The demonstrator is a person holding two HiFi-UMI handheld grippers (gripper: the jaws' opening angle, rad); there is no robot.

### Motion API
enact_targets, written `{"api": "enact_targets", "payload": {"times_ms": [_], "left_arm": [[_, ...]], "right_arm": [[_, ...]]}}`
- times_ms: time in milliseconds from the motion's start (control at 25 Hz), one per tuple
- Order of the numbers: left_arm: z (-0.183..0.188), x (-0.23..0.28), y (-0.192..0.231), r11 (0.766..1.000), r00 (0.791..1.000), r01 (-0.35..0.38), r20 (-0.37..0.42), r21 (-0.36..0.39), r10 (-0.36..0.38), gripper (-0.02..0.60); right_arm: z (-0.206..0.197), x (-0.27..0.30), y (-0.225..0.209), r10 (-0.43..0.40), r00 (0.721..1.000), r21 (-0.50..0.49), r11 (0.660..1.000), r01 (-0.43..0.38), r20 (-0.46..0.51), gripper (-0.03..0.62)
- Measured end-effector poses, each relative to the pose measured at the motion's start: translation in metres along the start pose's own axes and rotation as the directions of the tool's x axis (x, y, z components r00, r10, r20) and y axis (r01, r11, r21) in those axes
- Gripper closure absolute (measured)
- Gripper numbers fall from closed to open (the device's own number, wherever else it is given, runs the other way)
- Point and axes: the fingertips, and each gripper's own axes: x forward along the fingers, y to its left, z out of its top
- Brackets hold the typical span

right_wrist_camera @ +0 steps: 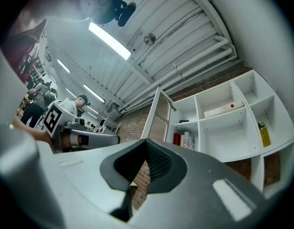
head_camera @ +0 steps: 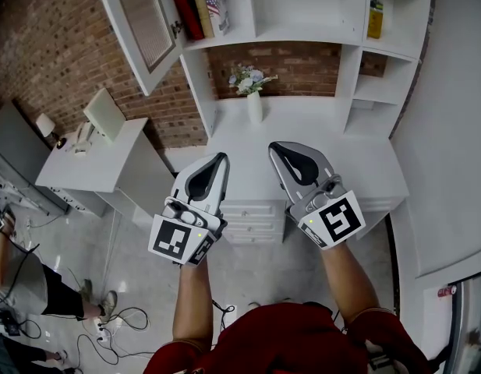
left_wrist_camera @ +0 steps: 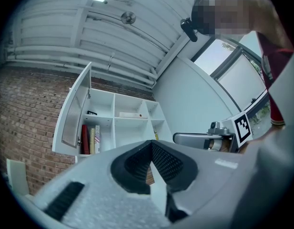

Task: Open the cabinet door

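Observation:
The white cabinet's glazed door point(head_camera: 143, 26) stands swung open at the upper left, with red and striped books point(head_camera: 201, 10) on the shelf behind it. The door point(left_wrist_camera: 75, 111) shows open in the left gripper view, and the door point(right_wrist_camera: 156, 118) shows the same in the right gripper view. My left gripper point(head_camera: 223, 156) and right gripper point(head_camera: 273, 146) are held side by side in front of the counter, well short of the door and touching nothing. Both sets of jaws are shut and empty. The left gripper point(left_wrist_camera: 150, 144) and right gripper point(right_wrist_camera: 146, 143) both point up toward the shelves.
A vase of flowers point(head_camera: 254, 104) stands on the white counter point(head_camera: 365, 170) under the shelves, with drawers point(head_camera: 252, 216) below it. A yellow bottle point(head_camera: 375, 18) sits on a right-hand shelf. A white desk point(head_camera: 107, 158) stands at the left. A person point(head_camera: 22, 279) and cables point(head_camera: 119, 318) are on the floor at left.

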Motion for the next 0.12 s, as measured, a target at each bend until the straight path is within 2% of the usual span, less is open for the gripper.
{"api": "enact_targets", "payload": {"times_ms": [120], "left_arm": [[-0.0092, -0.0018, -0.0044, 1.000, 1.000, -0.005, -0.011, 0.002, 0.005, 0.577]], "right_arm": [[-0.0050, -0.0059, -0.0007, 0.002, 1.000, -0.003, 1.000, -0.002, -0.001, 0.582]]}}
